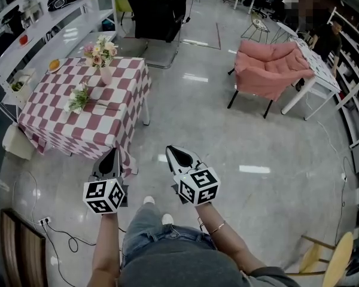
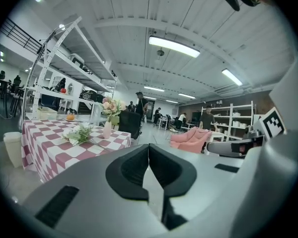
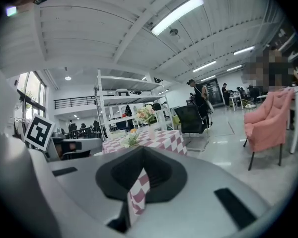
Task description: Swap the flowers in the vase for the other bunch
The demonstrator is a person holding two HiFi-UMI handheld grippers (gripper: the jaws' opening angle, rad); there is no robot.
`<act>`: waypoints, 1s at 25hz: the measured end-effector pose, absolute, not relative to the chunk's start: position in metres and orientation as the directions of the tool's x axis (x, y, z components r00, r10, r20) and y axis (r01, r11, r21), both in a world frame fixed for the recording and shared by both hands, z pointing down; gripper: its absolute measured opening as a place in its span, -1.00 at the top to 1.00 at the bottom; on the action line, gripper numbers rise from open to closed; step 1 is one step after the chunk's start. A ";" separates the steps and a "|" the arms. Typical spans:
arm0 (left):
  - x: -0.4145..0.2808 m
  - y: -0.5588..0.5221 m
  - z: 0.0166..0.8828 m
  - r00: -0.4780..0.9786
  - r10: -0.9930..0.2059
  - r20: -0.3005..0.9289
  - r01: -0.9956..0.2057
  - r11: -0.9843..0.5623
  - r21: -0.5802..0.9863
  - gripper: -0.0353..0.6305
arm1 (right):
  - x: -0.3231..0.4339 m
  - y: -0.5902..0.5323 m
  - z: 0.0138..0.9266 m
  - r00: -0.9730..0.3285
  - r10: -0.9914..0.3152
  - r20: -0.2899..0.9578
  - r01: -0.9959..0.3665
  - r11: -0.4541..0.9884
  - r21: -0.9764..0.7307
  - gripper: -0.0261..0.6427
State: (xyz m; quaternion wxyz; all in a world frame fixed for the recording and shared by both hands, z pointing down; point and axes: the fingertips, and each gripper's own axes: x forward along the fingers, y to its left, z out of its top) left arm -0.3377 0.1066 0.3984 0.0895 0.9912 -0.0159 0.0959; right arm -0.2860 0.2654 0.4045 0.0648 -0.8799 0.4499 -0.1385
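A table with a red-and-white checked cloth (image 1: 113,121) stands ahead on my left. On it a pale vase (image 1: 106,74) holds pink and cream flowers (image 1: 100,51). A second bunch, white and green (image 1: 79,98), lies flat on the cloth nearer me. My left gripper (image 1: 110,159) and right gripper (image 1: 178,155) hover over the floor short of the table, both shut and holding nothing. The left gripper view shows the vase (image 2: 107,129) and the lying bunch (image 2: 79,133) beyond its jaws (image 2: 148,145). The right gripper (image 3: 142,148) faces the same flowers (image 3: 145,114).
An orange (image 1: 54,64) sits at the table's far corner. A black office chair (image 1: 155,18) stands behind the table, white shelving (image 1: 24,34) to its left, a white bin (image 1: 15,142) beside it. A pink armchair (image 1: 270,70) and white desk (image 1: 314,76) stand at right. Cables (image 1: 66,238) trail near my feet.
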 end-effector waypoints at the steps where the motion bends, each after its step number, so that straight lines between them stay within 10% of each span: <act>1: -0.333 0.105 0.398 0.981 -0.016 0.192 -0.050 -0.984 0.172 0.84 | -0.282 0.265 0.404 0.557 -0.810 0.184 -0.773 -0.587 -0.241 0.89; 25: -0.129 -0.008 0.432 0.972 -0.002 0.234 -0.051 -0.978 0.203 0.84 | -0.089 0.139 0.430 0.510 -0.819 0.263 -0.791 -0.567 -0.231 0.89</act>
